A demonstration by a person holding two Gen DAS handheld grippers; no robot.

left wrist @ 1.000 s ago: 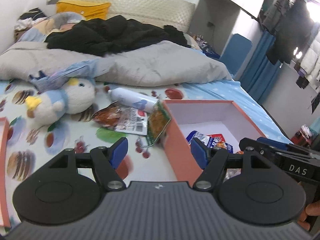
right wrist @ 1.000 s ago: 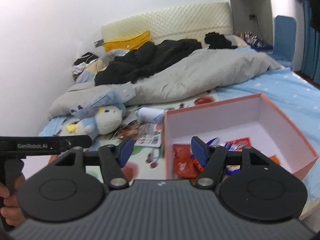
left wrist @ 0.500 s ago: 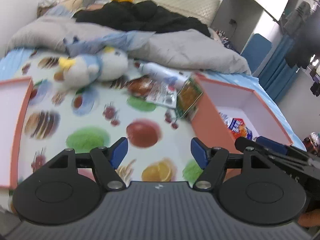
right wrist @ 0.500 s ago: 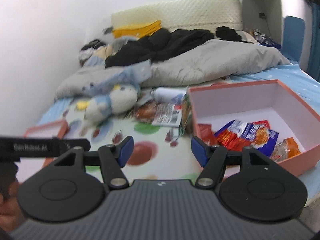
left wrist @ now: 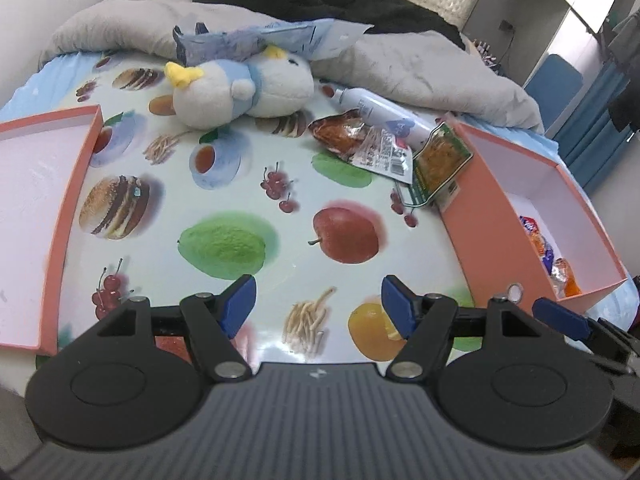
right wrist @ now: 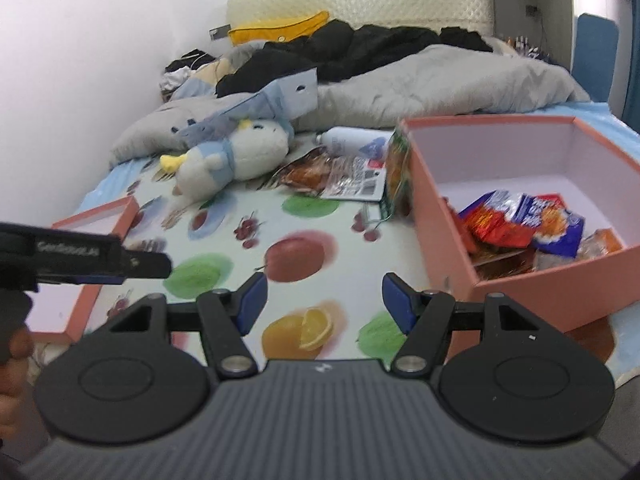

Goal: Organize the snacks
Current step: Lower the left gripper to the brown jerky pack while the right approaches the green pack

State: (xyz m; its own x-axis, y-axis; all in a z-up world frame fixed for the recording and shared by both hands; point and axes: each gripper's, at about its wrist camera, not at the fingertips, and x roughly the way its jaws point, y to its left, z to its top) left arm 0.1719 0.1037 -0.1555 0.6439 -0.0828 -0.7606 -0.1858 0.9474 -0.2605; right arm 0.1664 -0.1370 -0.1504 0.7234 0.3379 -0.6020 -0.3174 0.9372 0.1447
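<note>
An orange box (left wrist: pixel 484 208) (right wrist: pixel 560 300) stands at the right of the fruit-print cloth and holds several snack packets (right wrist: pixel 520 220). A green snack packet (left wrist: pixel 438 164) (right wrist: pixel 396 176) leans on its left wall. A red-brown snack packet (left wrist: pixel 360 140) (right wrist: pixel 332 172) lies flat beside it. My left gripper (left wrist: pixel 318 306) is open and empty, over the cloth's near edge. My right gripper (right wrist: pixel 322 300) is open and empty, near the box's left front corner. The left gripper's body (right wrist: pixel 80 256) shows at the left of the right wrist view.
The orange box lid (left wrist: pixel 60 216) (right wrist: pixel 100 216) lies at the left. A plush penguin (left wrist: pixel 240 92) (right wrist: pixel 228 156), a white bottle (left wrist: pixel 380 114) (right wrist: pixel 352 138), a blue bag (left wrist: pixel 264 38) and a grey duvet (left wrist: pixel 420 64) lie farther back on the bed.
Both grippers have pulled back and tilted down, so more of the cloth and the box lid show. Both stay open and empty. Nothing on the bed has moved.
</note>
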